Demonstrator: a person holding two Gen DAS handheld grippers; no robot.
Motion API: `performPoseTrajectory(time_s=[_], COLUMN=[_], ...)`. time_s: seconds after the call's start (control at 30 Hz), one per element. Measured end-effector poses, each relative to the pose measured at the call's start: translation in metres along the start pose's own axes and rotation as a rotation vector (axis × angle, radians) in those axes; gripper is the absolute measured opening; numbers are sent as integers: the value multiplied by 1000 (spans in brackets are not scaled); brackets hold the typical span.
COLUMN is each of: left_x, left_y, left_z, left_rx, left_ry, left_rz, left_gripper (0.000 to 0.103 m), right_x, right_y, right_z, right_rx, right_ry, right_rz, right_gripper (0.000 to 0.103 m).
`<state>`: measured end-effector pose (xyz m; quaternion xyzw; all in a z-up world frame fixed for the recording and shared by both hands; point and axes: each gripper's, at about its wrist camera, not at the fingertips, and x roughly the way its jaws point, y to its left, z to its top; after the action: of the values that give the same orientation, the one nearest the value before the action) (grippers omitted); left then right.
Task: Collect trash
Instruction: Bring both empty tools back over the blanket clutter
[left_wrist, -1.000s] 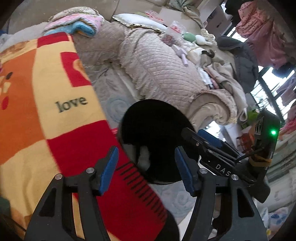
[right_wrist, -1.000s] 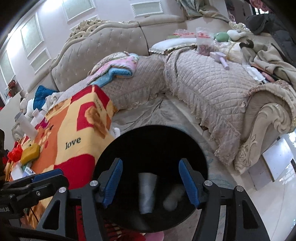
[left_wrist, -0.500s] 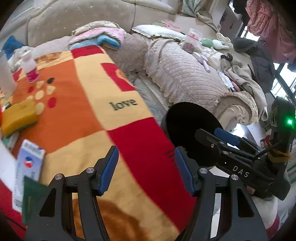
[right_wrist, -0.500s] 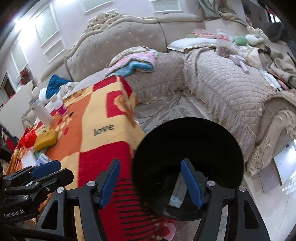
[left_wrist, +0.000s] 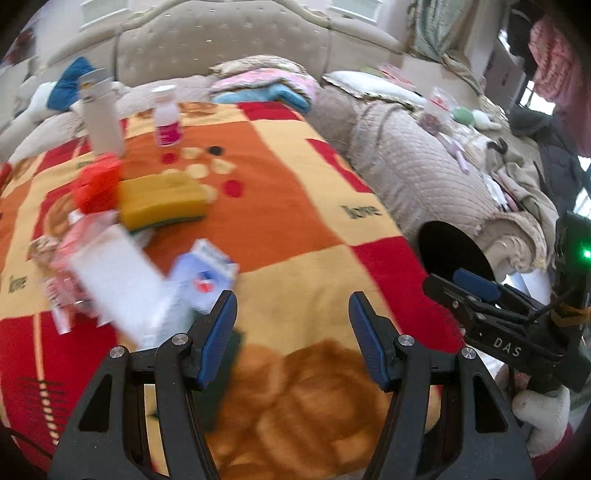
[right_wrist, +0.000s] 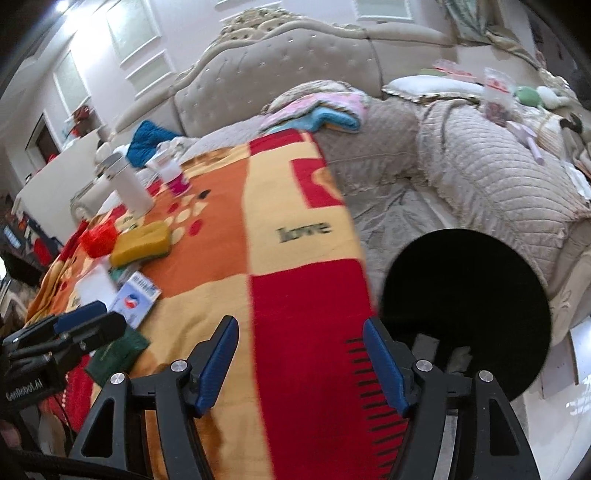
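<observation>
Left wrist view: the blue-and-white box (left_wrist: 201, 284) lies on the bench (left_wrist: 295, 229), just left of the left tool (left_wrist: 293, 332).
Left tool: spread, empty, nearer.
Right tool (right_wrist: 301, 365): opening, empty, beside the black bin (right_wrist: 465, 295).

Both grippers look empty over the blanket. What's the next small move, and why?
Probably ease the left gripper toward the blue-and-white carton just beyond its left finger: nothing sits between its jaws. The right gripper, opening and empty, hangs nearer the black bin.

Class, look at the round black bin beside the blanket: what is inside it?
The black bin holds pale pieces of trash near its bottom; darkness and the right gripper hide the rest.
</observation>
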<state>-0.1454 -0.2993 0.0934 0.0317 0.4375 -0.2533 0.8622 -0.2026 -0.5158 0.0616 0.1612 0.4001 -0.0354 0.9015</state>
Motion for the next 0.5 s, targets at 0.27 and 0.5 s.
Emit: performPoseTrajectory(time_s=[0.27, 0.5], left_x=[-25, -45], left_y=[63, 113], left_z=[-17, -38], left_rx=[-91, -163], left_ry=[-17, -23], left_rz=[72, 112], left_gripper=[62, 62], right_x=[18, 33], right_y=[51, 94], right_z=[-7, -13], right_rx=[-70, -137], right_ry=[59, 107], right_rz=[68, 112], right_gripper=[69, 70])
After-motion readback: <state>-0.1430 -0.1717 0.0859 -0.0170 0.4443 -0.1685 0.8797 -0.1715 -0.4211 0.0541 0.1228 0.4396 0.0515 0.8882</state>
